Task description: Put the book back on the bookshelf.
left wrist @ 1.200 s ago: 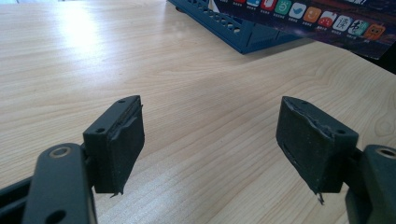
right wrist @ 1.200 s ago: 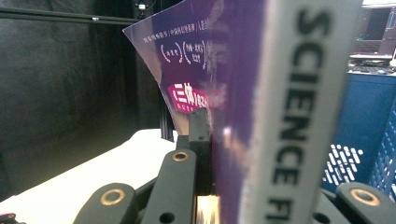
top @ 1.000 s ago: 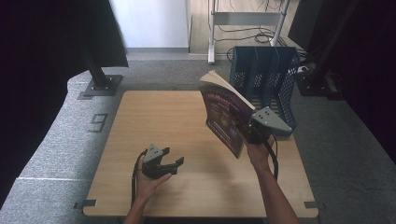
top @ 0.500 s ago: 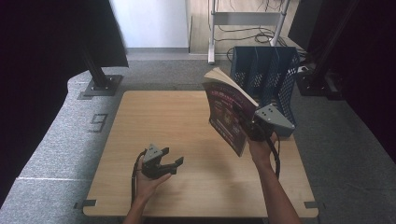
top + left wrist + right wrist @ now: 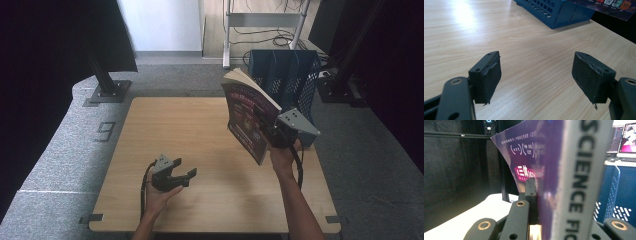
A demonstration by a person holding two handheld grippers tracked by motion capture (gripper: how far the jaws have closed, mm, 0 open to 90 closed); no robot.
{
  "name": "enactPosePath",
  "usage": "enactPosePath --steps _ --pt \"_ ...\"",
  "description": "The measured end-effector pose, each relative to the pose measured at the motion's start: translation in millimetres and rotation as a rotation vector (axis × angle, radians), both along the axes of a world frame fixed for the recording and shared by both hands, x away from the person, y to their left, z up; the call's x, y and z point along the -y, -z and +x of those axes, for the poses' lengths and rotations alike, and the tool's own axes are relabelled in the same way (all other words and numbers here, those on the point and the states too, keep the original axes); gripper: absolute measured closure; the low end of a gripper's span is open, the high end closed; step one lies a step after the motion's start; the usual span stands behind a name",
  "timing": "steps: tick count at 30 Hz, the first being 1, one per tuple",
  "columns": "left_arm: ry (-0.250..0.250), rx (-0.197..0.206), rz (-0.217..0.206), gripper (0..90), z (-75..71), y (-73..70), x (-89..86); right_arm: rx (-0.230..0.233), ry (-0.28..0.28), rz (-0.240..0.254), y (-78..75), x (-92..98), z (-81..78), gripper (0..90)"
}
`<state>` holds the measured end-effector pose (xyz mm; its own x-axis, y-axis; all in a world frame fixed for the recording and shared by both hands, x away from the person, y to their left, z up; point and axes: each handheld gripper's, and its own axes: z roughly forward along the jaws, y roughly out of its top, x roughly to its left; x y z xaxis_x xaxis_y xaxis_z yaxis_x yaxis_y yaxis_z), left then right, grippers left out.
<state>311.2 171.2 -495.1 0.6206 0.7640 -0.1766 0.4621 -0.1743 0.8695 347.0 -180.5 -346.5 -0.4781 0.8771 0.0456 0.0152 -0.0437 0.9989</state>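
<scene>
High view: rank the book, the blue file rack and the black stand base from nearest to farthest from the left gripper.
From the left gripper:
1. Book, up to the right, clamped in the right gripper.
2. Blue file rack, behind the book at the table's far right corner.
3. Black stand base, on the floor beyond the far left corner.

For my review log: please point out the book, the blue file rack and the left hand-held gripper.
book [image 5: 248,119], high view, on its purple front cover.
blue file rack [image 5: 292,70], high view, on its mesh dividers.
left hand-held gripper [image 5: 184,176], high view, midway between its open jaw tips.

"SCIENCE FIC…" on the book's [image 5: 564,180] grey spine, "9" marked on the floor [image 5: 105,131]
</scene>
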Motion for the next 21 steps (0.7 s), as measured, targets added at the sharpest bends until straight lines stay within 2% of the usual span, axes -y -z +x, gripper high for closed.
enactPosePath --steps 11,21 --pt "0.012 -0.015 0.013 23.4 -0.3 3.1 5.0 -0.007 0.028 0.009 -1.3 5.4 5.9 81.9" --pt "0.014 -0.017 0.004 23.4 -0.8 2.0 4.2 -0.004 0.064 0.013 -4.6 15.7 9.8 81.9"
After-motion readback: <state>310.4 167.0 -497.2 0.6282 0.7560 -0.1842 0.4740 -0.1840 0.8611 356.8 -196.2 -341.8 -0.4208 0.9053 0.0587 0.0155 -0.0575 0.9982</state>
